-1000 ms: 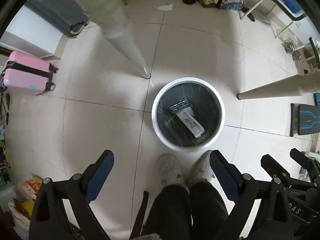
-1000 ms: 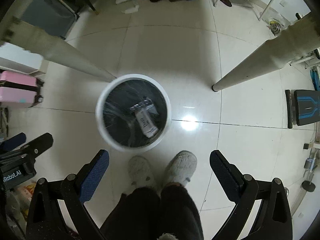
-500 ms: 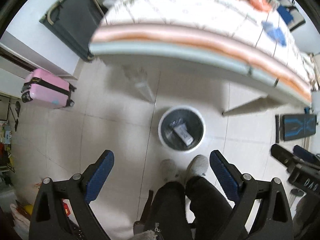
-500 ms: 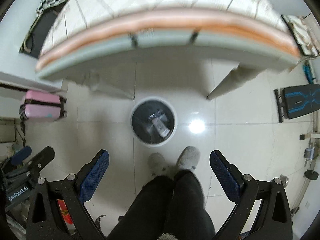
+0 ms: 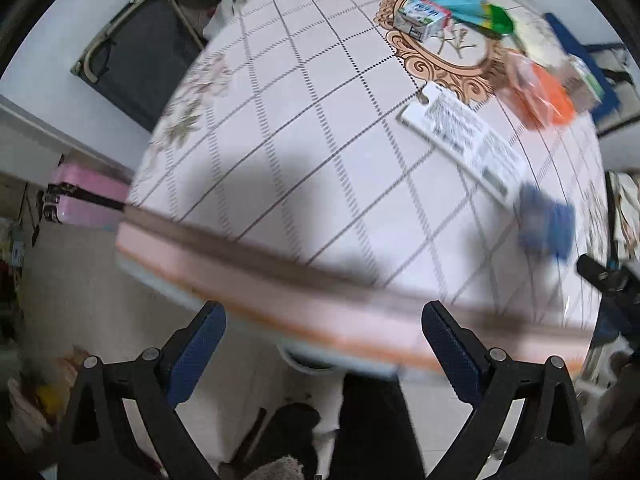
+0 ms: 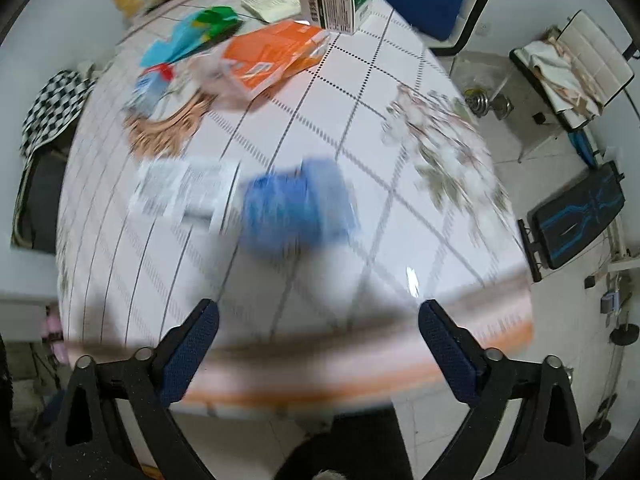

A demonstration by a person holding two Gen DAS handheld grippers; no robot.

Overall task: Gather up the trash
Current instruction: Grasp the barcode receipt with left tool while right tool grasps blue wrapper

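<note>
Left wrist view: the left tool [image 5: 323, 344] points down over the near edge of the bench [image 5: 280, 184], its jaws spread wide with nothing between them. Below it, at the bottom of the frame, are the person's dark trouser legs [image 5: 372, 432] and the tiled floor [image 5: 72, 292]. Beyond the fingertips the checked cloth is bare for a stretch. Further out and to the right lies a flat white printed packet [image 5: 464, 136], with a blurred blue wrapper [image 5: 546, 226] just beside its near end. Further still sit an orange bag [image 5: 548, 98], a small milk carton [image 5: 422, 20] and a teal and green wrapper [image 5: 468, 4]. A pink suitcase [image 5: 86, 196] stands on the floor off the bench's left side.

In the right wrist view, the right tool [image 6: 318, 340] also hangs over the bench edge, its jaws wide and closing slightly, empty. The blue wrapper [image 6: 298, 208] lies ahead of the fingertips, roughly centred between them but apart from both pads. The white printed packet [image 6: 182, 192] touches its left side. Beyond these lie the orange bag [image 6: 276, 58], the milk carton [image 6: 150, 88], the teal and green wrapper [image 6: 192, 34] and, farthest, a green and white box [image 6: 340, 2]. All of this is smeared by motion blur.
</note>
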